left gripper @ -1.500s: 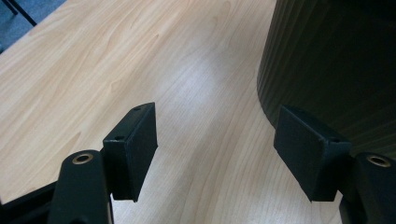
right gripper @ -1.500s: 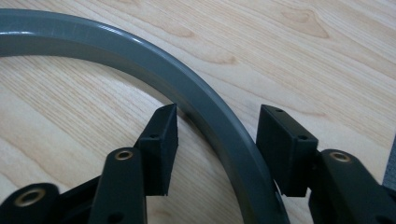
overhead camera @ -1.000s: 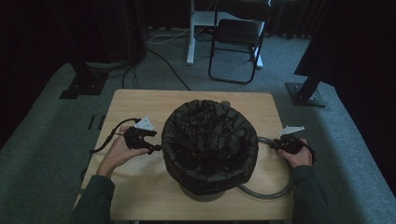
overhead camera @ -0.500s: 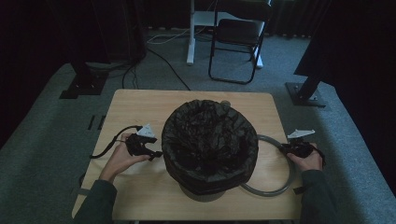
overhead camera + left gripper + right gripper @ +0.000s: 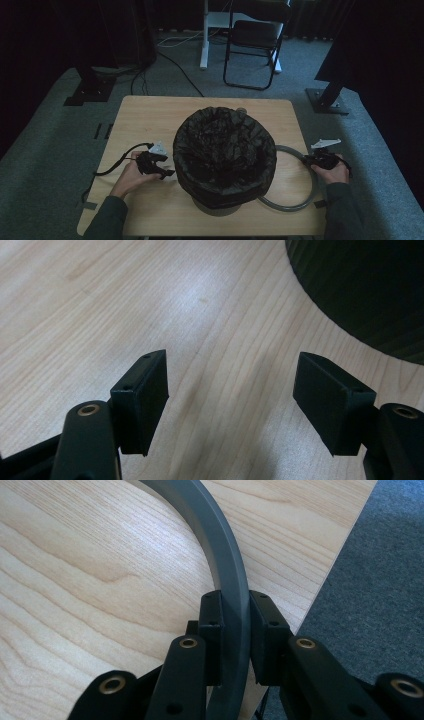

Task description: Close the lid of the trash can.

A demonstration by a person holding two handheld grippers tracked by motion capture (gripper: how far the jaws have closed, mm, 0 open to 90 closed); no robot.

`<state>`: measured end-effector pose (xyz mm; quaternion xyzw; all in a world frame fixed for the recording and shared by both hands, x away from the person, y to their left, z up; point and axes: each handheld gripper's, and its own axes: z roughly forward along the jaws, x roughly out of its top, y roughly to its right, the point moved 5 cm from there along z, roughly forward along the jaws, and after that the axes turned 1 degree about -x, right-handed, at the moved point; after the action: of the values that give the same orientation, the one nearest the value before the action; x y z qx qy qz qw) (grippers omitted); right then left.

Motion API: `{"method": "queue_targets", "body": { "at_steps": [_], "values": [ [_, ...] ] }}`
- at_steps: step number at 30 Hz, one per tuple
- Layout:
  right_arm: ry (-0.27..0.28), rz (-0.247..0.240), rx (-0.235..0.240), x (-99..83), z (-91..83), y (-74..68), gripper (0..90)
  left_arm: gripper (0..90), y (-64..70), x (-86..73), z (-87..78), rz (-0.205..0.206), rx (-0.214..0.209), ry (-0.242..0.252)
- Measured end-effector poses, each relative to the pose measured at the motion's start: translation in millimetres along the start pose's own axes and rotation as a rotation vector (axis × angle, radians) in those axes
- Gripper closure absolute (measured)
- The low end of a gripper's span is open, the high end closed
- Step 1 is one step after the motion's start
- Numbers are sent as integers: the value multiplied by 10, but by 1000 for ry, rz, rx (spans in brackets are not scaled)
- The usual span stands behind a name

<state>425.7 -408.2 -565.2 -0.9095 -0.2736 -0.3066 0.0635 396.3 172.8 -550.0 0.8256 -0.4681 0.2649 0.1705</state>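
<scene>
Right gripper point(image 5: 235, 625) pinches grey ring point(image 5: 220, 550) at table point(image 5: 150, 115) edge to lift it toward bagged bin point(image 5: 225, 150); left gripper point(image 5: 230, 395) jaws spread, idle beside bin.

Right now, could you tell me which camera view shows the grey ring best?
The right gripper view: the right gripper clamps the grey ring close up. The high view shows its arc beside the bin, partly hidden.
</scene>
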Motion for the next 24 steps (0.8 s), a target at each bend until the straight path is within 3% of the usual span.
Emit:
{"method": "queue_targets", "body": {
  "at_steps": [6, 9, 24],
  "values": [
    [0, -2, -2, 11, -31, 14, 783, 307, 18, -26, 40, -7, 19, 22],
    [-1, -2, -3, 10, -58, 27, 784, 307, 23, -59, 82, -3, 26, 5],
    [14, 6, -21, 40, -240, 133, 787, 300, 9, -139, 164, -15, 47, 25]
  ]
}}
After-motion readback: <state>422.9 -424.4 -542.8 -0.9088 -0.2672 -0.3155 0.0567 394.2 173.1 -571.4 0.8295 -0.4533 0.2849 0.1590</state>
